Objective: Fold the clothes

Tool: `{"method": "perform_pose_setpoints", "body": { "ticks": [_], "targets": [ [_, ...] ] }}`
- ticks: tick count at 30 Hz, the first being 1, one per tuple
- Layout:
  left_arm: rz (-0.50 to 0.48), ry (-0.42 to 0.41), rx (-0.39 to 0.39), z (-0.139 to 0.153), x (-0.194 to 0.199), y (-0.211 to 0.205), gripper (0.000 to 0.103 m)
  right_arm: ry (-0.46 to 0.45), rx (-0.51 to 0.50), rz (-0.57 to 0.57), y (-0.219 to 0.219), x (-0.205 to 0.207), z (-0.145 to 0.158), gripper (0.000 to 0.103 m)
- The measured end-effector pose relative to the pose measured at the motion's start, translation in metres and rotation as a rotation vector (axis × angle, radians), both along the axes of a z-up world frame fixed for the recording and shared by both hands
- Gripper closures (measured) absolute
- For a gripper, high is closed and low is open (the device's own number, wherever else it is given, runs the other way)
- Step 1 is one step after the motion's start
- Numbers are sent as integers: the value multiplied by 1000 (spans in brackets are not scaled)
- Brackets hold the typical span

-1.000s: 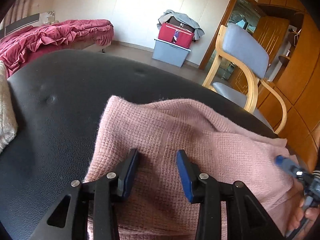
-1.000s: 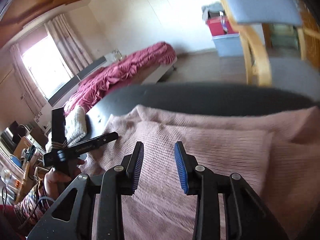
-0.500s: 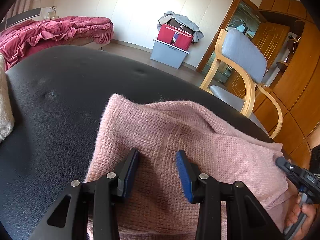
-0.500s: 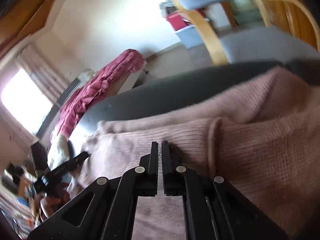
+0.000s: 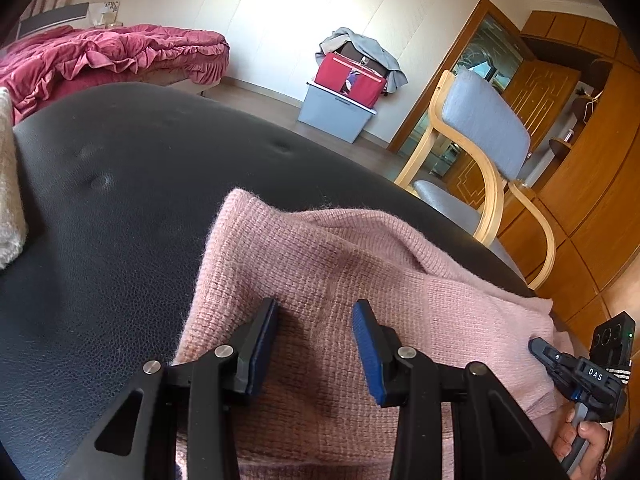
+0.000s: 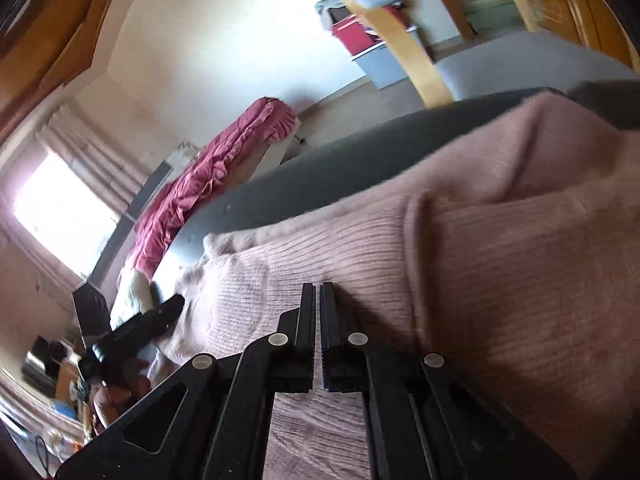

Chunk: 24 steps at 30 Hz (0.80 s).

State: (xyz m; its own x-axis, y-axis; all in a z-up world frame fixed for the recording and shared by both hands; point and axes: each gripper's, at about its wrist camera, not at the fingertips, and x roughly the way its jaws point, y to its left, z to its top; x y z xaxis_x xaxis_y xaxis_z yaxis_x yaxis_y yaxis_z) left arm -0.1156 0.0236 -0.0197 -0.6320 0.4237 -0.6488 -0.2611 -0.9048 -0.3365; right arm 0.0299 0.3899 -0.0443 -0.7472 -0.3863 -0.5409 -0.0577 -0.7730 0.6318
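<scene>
Pink knit sweater (image 5: 340, 280) spread on black leather seat (image 5: 100, 220), partly folded, one thick fold ridge (image 6: 420, 216) visible ahead of right gripper. Left gripper (image 5: 316, 344) low over near-left part of sweater, blue-padded fingers (image 5: 366, 340) set well apart, cloth beneath the gap; contact with cloth not determinable. Right gripper (image 6: 318, 320) over near-right part of sweater, jaws drawn together with only a thin slit between; no cloth seen in the slit from its own view, grip on knit at the tips not determinable. Right gripper also seen at lower right of left view (image 5: 576, 364), held in a hand (image 5: 580, 440). Beyond left gripper: wooden chair with grey cushions (image 5: 480, 136), grey bin under red bag (image 5: 344, 96), bed with crimson cover (image 5: 100, 52). Cream knit item (image 5: 10, 184) at far left on seat.
</scene>
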Motion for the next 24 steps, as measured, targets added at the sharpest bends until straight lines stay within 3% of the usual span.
{"method": "perform_pose_setpoints", "body": {
  "ticks": [6,11,15,17,19,22,24],
  "targets": [
    [10,35,-14,11,-3,1,62,6,5,7,1,2,0,102],
    [19,-25,-34,-5,-22,0,62,18,10,5,-4,3,2,99],
    [24,-59,-54,-14,-33,2,62,77,116,52,-29,0,29,98],
    [23,-57,-58,-13,-33,4,62,69,126,89,-39,-15,31,84],
    [23,-57,-54,-12,-33,5,62,50,129,124,-47,-32,30,78],
    [22,-64,-11,-12,-31,-1,62,-7,136,144,-50,-53,18,78],
    [20,-71,28,-13,-31,-8,62,-19,155,114,-41,-59,8,97]
  ]
}}
